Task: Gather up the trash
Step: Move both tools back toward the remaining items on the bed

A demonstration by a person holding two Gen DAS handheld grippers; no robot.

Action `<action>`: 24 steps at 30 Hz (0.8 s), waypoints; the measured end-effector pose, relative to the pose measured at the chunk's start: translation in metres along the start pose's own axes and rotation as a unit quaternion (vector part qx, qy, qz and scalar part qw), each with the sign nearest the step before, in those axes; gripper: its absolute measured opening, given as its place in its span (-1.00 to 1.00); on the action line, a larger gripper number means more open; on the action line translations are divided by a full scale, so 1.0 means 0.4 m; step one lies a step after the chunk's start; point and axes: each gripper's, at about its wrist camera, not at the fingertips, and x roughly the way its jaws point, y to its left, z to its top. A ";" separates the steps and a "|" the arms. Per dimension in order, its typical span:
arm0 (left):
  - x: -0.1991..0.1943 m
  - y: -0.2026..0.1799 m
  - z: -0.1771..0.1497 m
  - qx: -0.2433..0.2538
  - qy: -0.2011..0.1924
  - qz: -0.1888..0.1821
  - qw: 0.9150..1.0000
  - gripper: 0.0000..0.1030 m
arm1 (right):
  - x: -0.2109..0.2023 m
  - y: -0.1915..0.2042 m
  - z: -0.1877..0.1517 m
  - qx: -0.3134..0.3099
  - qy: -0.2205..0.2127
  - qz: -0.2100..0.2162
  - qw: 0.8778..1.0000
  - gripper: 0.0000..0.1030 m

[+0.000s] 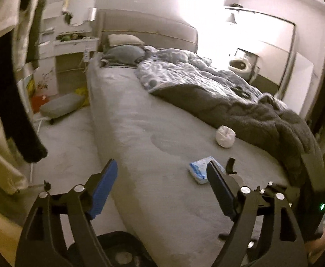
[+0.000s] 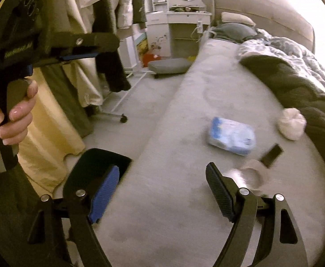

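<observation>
A blue and white tissue pack (image 2: 231, 136) lies on the grey bed (image 2: 173, 211); it also shows in the left wrist view (image 1: 199, 169). A crumpled white wad (image 2: 292, 123) lies by the dark blanket, also seen in the left wrist view (image 1: 225, 136). A small black item (image 2: 271, 155) and a pale blurred piece (image 2: 254, 173) lie near my right gripper's finger. My right gripper (image 2: 162, 189) is open and empty over the bed's near end. My left gripper (image 1: 161, 184) is open and empty, above the bed edge. A black bin (image 2: 95, 166) stands below by the bed.
Clothes hang on a wheeled rack (image 2: 118, 115) to the left. A grey cushion (image 1: 61, 105) lies on the floor by a white dressing table (image 1: 73, 42). A rumpled duvet and dark blanket (image 1: 240, 102) cover the bed's right side. Pillows (image 1: 122, 53) lie at the head.
</observation>
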 end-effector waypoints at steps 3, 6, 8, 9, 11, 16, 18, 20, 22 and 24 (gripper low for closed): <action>0.023 -0.043 -0.007 0.022 0.007 -0.007 1.000 0.74 | -0.022 -0.046 -0.014 0.002 -0.005 -0.018 1.000 0.58; 0.044 -0.080 -0.015 0.031 0.014 -0.020 0.999 0.80 | -0.038 -0.094 -0.029 -0.001 -0.007 -0.035 0.999 0.58; 0.061 -0.104 -0.022 0.035 0.021 -0.024 0.999 0.80 | -0.047 -0.127 -0.038 0.002 -0.008 -0.034 0.999 0.58; 0.070 -0.115 -0.027 0.037 0.024 -0.023 0.999 0.80 | -0.052 -0.140 -0.043 0.000 -0.008 -0.034 0.999 0.58; 0.085 -0.130 -0.037 0.039 0.033 -0.025 0.998 0.80 | -0.059 -0.163 -0.051 -0.006 -0.006 -0.032 0.999 0.58; 0.119 -0.191 -0.051 0.059 0.050 -0.036 0.996 0.80 | -0.084 -0.214 -0.077 0.001 -0.008 -0.023 1.000 0.58; 0.134 -0.218 -0.054 0.064 0.056 -0.042 0.995 0.80 | -0.088 -0.228 -0.086 0.001 -0.007 -0.019 1.000 0.58; 0.151 -0.238 -0.062 0.070 0.065 -0.046 0.994 0.80 | -0.090 -0.242 -0.098 0.001 -0.006 -0.015 1.000 0.58; 0.169 -0.259 -0.074 0.079 0.075 -0.047 0.993 0.80 | -0.090 -0.253 -0.106 0.005 -0.005 -0.009 1.000 0.58; 0.189 -0.278 -0.085 0.086 0.085 -0.048 0.992 0.80 | -0.085 -0.262 -0.118 -0.003 0.001 -0.008 1.000 0.58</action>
